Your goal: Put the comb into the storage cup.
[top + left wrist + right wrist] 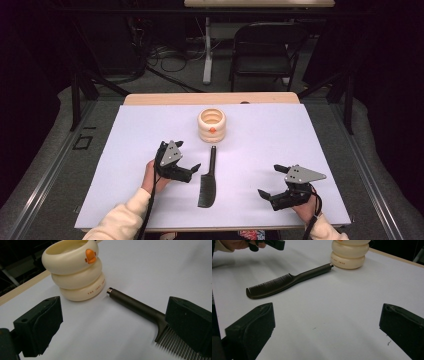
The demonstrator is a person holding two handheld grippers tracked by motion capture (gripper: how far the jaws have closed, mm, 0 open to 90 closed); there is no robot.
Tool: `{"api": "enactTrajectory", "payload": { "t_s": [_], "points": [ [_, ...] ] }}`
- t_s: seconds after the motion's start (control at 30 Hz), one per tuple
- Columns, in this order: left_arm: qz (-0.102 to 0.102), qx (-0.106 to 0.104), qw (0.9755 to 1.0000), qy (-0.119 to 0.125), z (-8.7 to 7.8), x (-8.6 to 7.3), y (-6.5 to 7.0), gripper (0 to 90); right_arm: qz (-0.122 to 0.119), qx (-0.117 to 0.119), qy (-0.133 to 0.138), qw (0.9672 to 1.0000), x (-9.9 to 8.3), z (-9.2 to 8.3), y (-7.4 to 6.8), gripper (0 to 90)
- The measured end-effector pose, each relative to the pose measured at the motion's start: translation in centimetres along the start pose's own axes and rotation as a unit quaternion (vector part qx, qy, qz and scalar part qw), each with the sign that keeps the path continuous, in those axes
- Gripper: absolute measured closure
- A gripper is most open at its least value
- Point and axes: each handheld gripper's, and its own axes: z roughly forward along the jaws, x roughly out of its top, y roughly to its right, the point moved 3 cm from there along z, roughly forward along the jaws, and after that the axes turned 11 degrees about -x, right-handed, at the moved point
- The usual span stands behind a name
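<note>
Comb (pixel 207 180) — dark, long-handled, plastic by the look — lies flat on the desk (pixel 130 150), a white sheet over pale wood, in the near middle, teeth end toward the person, handle pointing away at the holder.

Largest first. Desk: broad, nearly bare, which leaves both hands free room on either side.

Holder (pixel 212 125): cream ceramic cup shaped like three stacked rings, small orange duck bill on the front, open mouth up. Stands upright toward the far middle. The comb's metal-tipped handle end stops just short of its base, apart from it; the left gripper view shows a gap between them. Likely the cup is where the comb belongs, handle or teeth down.

Left gripper (pixel 192 170): held in the person's left hand, cream sleeve behind it, just beside the comb on its left. Jaws released, spread wide. In the left gripper view one jaw sits over the toothed part, the other out over bare sheet, so the gripper looks set to straddle the comb where handle meets teeth. Not yet touching it, as far as I can tell.

Right gripper (pixel 272 181): well apart from the comb, near the front right of the desk, jaws also released and holding nothing. Looks parked, leaving the work to the left.
</note>
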Motion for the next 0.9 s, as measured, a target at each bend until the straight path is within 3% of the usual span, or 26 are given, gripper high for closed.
{"api": "enactTrajectory", "payload": {
  "t_s": [0.2, 0.53, 0.63, 0.7, 0.9],
  "points": [
    [0.008, -0.008, 0.9999, -0.005, 1.1, 0.6, -0.1, 5.4, 0.001, 0.001, 0.000, 1.0000, 0.0, 0.0, 0.0, 0.0],
    [0.007, -0.025, 0.9994, -0.023, 3.1, 1.4, -0.5, 24.6, 0.000, 0.000, 0.003, 1.0000, 0.1, -0.1, -0.1, 0.0],
    [0.008, -0.031, 0.9989, -0.034, 3.8, 1.6, -0.4, 32.7, 0.001, 0.000, 0.000, 1.0000, 0.0, 0.0, -0.1, 0.0],
    [0.009, -0.032, 0.9979, -0.056, 4.5, 1.7, -0.5, 42.2, -0.001, -0.003, 0.002, 1.0000, 0.1, 0.0, -0.1, 0.0],
    [0.009, -0.048, 0.9961, -0.074, 5.9, 2.0, -0.6, 63.2, -0.002, -0.002, 0.001, 1.0000, 0.1, 0.0, -0.1, 0.0]
  ]
}}
